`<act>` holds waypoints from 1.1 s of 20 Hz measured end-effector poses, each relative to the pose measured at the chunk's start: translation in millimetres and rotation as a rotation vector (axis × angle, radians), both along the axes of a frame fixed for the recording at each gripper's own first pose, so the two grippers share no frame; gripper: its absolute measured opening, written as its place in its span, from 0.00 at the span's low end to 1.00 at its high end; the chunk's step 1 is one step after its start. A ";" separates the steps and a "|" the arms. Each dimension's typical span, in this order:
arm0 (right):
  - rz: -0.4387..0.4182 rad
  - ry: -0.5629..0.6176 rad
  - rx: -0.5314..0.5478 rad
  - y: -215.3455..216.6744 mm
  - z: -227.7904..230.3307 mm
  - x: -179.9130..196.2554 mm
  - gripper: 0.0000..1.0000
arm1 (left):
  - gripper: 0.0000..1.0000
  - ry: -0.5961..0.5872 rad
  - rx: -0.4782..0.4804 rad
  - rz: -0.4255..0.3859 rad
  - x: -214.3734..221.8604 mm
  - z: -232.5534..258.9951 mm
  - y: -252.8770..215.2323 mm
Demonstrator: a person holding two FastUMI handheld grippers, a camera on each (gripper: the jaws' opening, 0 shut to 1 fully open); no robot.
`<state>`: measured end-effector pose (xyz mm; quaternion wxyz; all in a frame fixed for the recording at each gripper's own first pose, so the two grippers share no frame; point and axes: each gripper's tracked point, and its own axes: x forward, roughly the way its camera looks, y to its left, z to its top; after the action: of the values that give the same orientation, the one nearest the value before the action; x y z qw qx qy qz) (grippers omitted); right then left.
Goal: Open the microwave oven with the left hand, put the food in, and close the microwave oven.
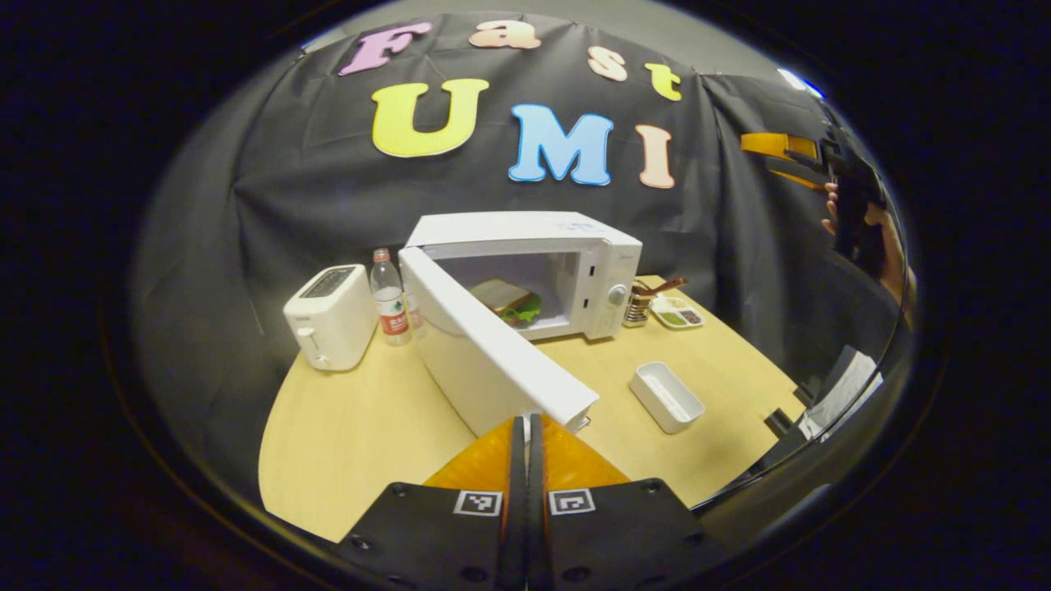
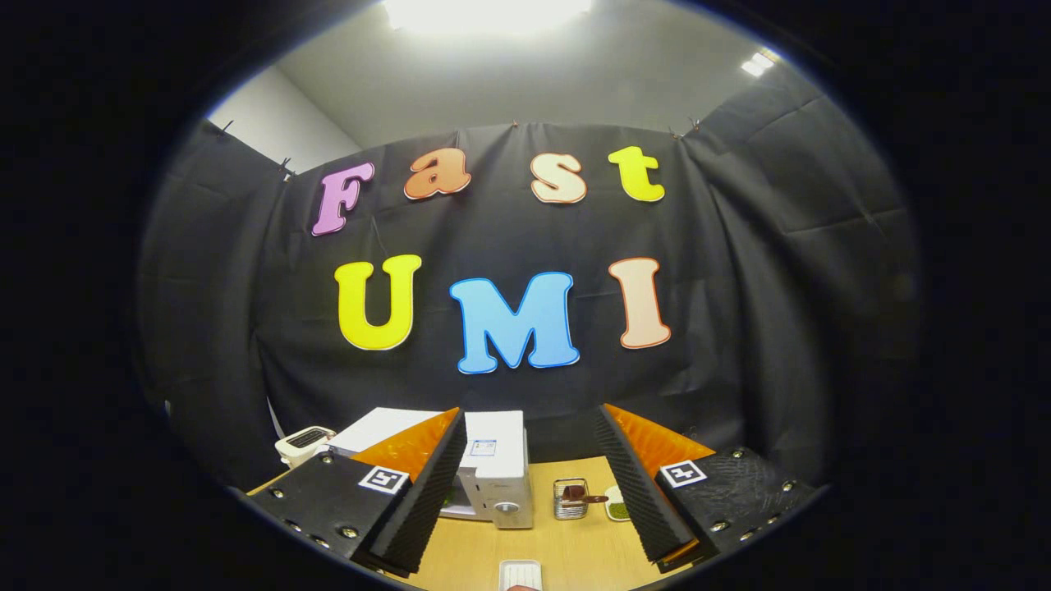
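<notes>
Item: microwave (image 1: 575, 263), door (image 1: 493, 353) swung open, sandwich (image 1: 507, 302) inside. My left claw (image 1: 525, 435), fingers pressed together, empty, sits at the door's free edge; right claw (image 2: 530, 484) gapes, empty.

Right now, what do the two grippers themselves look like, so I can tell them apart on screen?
They look alike. The left gripper has black bolted finger blocks, orange wedge-shaped backs, and a square black-and-white marker on each block. The right gripper is the same, with ribbed black foam pads on the inner faces. No cables visible.
</notes>
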<state>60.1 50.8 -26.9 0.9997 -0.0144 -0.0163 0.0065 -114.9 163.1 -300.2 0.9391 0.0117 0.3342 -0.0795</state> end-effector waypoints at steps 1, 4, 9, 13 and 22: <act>-0.004 0.000 0.006 -3.9 0.6 0.9 0.95 | 0.07 0.003 -0.006 -0.013 6.5 -2.7 -8.0; -0.002 0.013 0.030 -7.8 -3.9 9.3 0.95 | 0.07 0.016 -0.052 -0.059 28.0 -6.6 -36.3; -0.001 0.034 0.037 -18.7 -13.3 24.7 0.96 | 0.07 0.005 -0.045 -0.121 78.0 -13.0 -71.7; -0.019 0.037 0.041 -35.8 -14.3 33.9 0.95 | 0.07 0.002 -0.040 -0.175 113.6 -21.2 -102.8; -0.052 0.034 0.033 -65.0 -11.2 44.9 0.95 | 0.07 -0.002 -0.051 -0.190 177.6 -31.0 -139.9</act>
<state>105.0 -14.2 -38.1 0.9998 0.0020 0.0011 -0.0197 62.8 23.1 -331.2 0.9277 0.0197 0.3285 -0.1765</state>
